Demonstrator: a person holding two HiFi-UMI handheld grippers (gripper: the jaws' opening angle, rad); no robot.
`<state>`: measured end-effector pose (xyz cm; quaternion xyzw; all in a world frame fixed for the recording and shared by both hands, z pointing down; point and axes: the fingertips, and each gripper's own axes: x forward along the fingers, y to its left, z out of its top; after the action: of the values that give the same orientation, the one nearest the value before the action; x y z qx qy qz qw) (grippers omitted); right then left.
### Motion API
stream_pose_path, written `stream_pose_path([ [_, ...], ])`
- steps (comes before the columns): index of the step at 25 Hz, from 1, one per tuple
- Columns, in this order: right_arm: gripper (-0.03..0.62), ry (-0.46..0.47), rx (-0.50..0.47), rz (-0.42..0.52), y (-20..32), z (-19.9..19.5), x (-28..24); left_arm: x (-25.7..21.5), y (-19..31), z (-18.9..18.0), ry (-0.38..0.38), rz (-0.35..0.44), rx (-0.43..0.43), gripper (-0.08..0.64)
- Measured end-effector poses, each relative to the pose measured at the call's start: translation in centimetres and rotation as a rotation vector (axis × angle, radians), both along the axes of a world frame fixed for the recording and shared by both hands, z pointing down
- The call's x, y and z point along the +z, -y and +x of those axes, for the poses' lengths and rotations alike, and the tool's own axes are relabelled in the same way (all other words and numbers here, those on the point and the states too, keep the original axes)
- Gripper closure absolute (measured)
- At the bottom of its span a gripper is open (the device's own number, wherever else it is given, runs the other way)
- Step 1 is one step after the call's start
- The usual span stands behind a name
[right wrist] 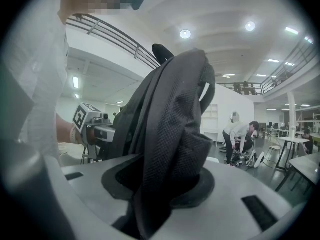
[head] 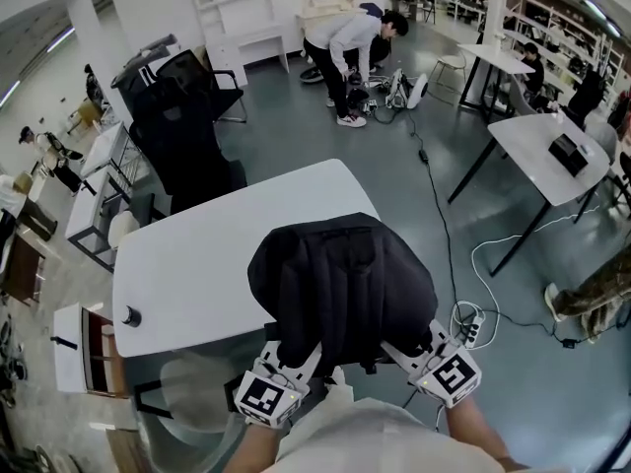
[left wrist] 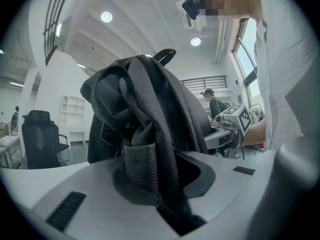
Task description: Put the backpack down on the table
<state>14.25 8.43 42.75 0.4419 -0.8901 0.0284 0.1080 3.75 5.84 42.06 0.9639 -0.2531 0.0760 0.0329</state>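
Observation:
A black backpack hangs in the air over the near right edge of the white table. My left gripper is shut on the backpack's left shoulder strap, which fills the space between its jaws. On the right, my right gripper is shut on the other mesh strap. In the left gripper view the bag rises above the jaws, and the right gripper shows beyond it. The left gripper appears in the right gripper view behind the bag.
A small dark knob-like object sits at the table's near left corner. Black office chairs stand beyond the table's far side. A person bends over gear on the floor far off. Cables and a power strip lie on the floor to the right.

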Motion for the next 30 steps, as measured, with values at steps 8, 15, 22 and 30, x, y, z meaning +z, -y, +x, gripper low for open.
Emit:
stream_pose_path([
  [8,0.431,-0.009,0.028,-0.025,7.2,-0.9,-0.4,-0.6,7.7,-0.8,-0.016,-0.007,0.056,0.472],
  [15,0.431,-0.011,0.046,-0.020,11.2,-3.2,-0.2,-0.3,11.9,-2.9,-0.031,-0.020,0.079,0.472],
  [22,0.431,-0.021,0.036,-0.027,15.3,-4.3,-0.4,-0.4,16.0,-4.1,-0.045,-0.018,0.055,0.472],
  [30,0.431,-0.039,-0.043,-0.038,22.0,-5.9,-0.1,0.0,22.0,-5.8,-0.067,-0.025,-0.030,0.472],
])
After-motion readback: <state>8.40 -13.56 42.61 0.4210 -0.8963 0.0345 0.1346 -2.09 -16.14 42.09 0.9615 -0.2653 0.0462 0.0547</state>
